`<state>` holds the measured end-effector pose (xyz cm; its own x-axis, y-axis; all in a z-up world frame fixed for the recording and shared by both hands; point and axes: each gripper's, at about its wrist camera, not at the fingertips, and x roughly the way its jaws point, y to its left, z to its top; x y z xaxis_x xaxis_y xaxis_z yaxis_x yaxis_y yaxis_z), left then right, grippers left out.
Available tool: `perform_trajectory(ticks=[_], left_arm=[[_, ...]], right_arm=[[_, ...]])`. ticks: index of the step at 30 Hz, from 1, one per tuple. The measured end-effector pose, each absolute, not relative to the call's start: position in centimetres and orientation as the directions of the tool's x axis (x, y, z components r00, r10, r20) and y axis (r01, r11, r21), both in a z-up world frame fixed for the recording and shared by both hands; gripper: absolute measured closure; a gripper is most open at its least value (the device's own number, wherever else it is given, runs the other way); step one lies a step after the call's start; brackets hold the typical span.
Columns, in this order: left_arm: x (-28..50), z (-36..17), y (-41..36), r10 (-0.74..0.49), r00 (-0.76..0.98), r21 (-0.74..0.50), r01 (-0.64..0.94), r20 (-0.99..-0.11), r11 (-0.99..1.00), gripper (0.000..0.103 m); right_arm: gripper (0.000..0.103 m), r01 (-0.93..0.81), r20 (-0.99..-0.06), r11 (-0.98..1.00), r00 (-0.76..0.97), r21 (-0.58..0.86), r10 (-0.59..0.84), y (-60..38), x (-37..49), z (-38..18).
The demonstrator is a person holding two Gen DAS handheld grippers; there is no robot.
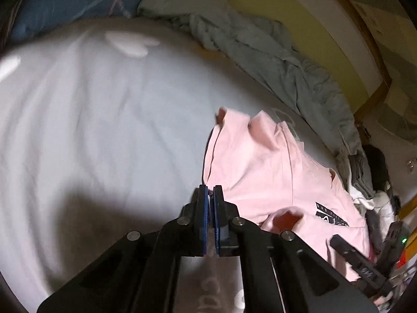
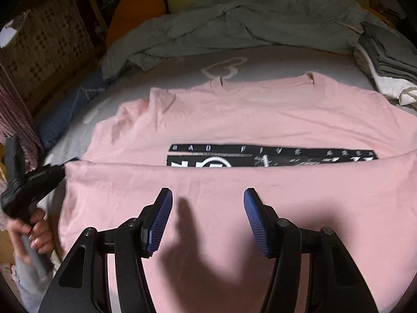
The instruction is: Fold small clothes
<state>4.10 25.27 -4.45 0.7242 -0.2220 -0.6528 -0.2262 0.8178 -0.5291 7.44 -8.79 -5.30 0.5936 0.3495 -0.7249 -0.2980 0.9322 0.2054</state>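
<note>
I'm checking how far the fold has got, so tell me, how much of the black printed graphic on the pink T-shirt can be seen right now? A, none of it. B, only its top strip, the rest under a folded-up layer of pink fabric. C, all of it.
B: in the right wrist view the pink T-shirt's lower part is folded up over the black graphic, leaving its top strip showing.

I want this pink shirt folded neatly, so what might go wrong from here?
1. The left gripper is shut at the shirt's edge; only a thin bit seems pinched, so it may slip free.
2. The right gripper hangs open above the folded-up hem, so a one-sided pull could skew the fold.
3. The clothes stack sits close and could be knocked.
</note>
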Motion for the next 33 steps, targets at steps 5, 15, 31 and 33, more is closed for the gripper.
perform_trajectory(ticks=[5, 15, 31, 33], left_arm=[[4.4, -4.2, 26.7, -0.446, 0.719, -0.695, -0.071, -0.533, 0.716, 0.036], [15.1, -3.3, 27.8, -0.403, 0.610, -0.587, -0.129, -0.682, 0.799, 0.039], [12.7, -2.7, 33.9, -0.338, 0.715, -0.653, -0.217, -0.612, 0.726, 0.102], [12.2, -2.7, 33.5, -0.302, 0.702, -0.609, -0.234, -0.645, 0.757, 0.102]], right_arm=[[0.044, -0.308, -0.699, 0.949, 0.665, 0.066, 0.264, -7.3, 6.1, -6.1], [0.044, -0.315, -0.571, 0.947, 0.767, 0.062, 0.292, -7.9, 4.5, -7.5], [0.041, -0.318, -0.565, 0.945, 0.766, 0.081, 0.306, -7.7, 4.6, -7.8], [0.041, -0.318, -0.565, 0.945, 0.766, 0.081, 0.306, -7.7, 4.6, -7.8]])
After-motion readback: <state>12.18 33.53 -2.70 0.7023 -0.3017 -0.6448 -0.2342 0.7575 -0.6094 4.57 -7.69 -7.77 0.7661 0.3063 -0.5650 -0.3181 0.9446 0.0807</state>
